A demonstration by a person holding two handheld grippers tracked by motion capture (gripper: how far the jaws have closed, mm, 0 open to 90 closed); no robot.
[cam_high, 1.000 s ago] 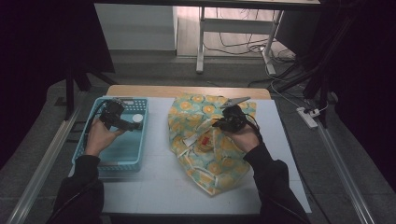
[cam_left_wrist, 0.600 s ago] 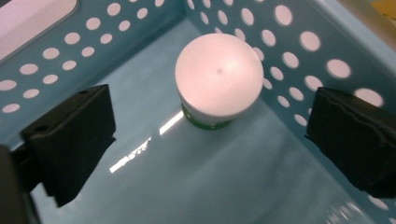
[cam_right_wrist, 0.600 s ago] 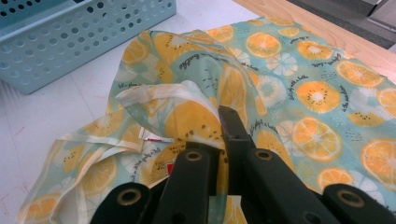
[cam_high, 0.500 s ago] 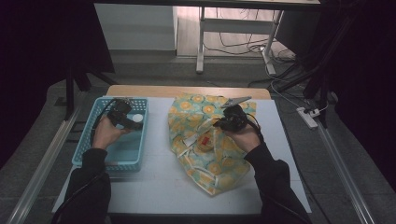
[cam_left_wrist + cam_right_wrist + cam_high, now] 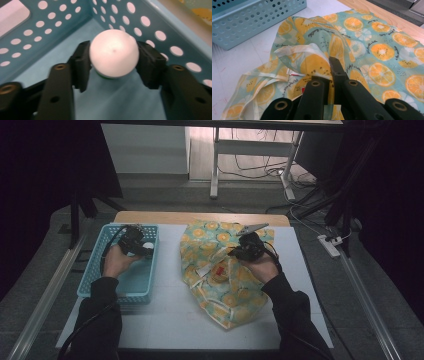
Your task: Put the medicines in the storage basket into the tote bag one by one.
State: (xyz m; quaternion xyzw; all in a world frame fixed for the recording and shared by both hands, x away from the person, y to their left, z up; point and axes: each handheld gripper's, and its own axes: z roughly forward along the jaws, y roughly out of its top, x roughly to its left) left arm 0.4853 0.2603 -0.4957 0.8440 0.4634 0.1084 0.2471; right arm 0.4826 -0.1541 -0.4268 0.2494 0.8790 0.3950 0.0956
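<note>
Orange-slice-printed teal cloth (image 5: 362, 57) lies crumpled on the white table (image 5: 165, 320) — your right gripper (image 5: 329, 82) pinches a fold of it; your left gripper (image 5: 112, 60) clamps a white ball (image 5: 113, 56) inside the perforated blue plastic basket (image 5: 160, 27).

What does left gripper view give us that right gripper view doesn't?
Left gripper view: the left tool shut on a white ball, held inside the basket above its blue floor, perforated walls rising behind.

Right gripper view: the right tool shut on a raised fold of the citrus-print cloth, which is spread over the white table, with a wooden edge beyond.

Both: the blue perforated basket, seen from inside in the one and from outside in the other, and each tool's own black jaws closed on something.
</note>
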